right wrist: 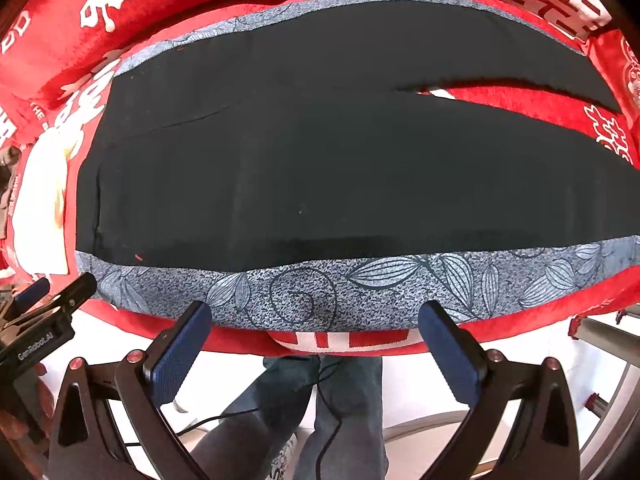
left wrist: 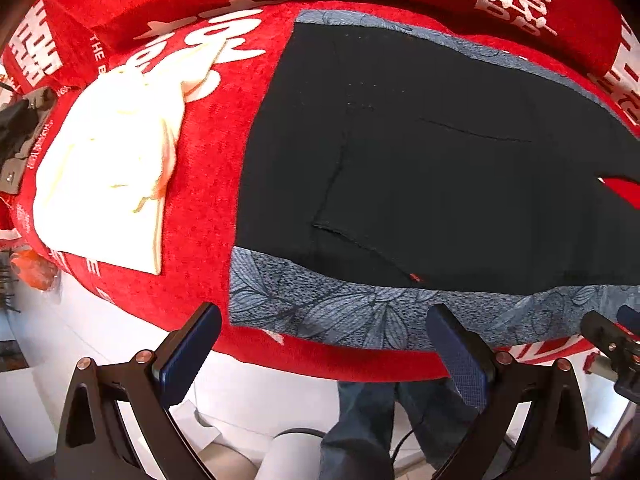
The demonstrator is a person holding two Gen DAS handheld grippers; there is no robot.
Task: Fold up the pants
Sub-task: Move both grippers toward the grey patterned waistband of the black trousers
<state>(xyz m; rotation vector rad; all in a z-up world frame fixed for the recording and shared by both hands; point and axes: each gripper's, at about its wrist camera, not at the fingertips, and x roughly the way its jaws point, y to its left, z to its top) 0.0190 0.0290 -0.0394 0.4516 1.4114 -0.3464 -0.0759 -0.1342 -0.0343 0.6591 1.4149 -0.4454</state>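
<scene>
Black pants (left wrist: 420,160) lie spread flat on a grey leaf-patterned cloth (left wrist: 320,308) over the red table cover; the waist is at the left, and the two legs part toward the right (right wrist: 440,92). The pants fill the right wrist view (right wrist: 320,160). My left gripper (left wrist: 324,344) is open and empty, hovering at the table's near edge below the waist corner. My right gripper (right wrist: 316,336) is open and empty, at the near edge below the legs. Each gripper shows at the side of the other's view: right (left wrist: 612,340), left (right wrist: 52,300).
A folded cream-white garment (left wrist: 108,164) lies on the red cover (left wrist: 200,200) left of the pants. The grey cloth (right wrist: 320,292) overhangs the near edge. The person's jeans-clad legs (right wrist: 344,408) and cables are on the white floor below. A dark device (left wrist: 16,136) sits at far left.
</scene>
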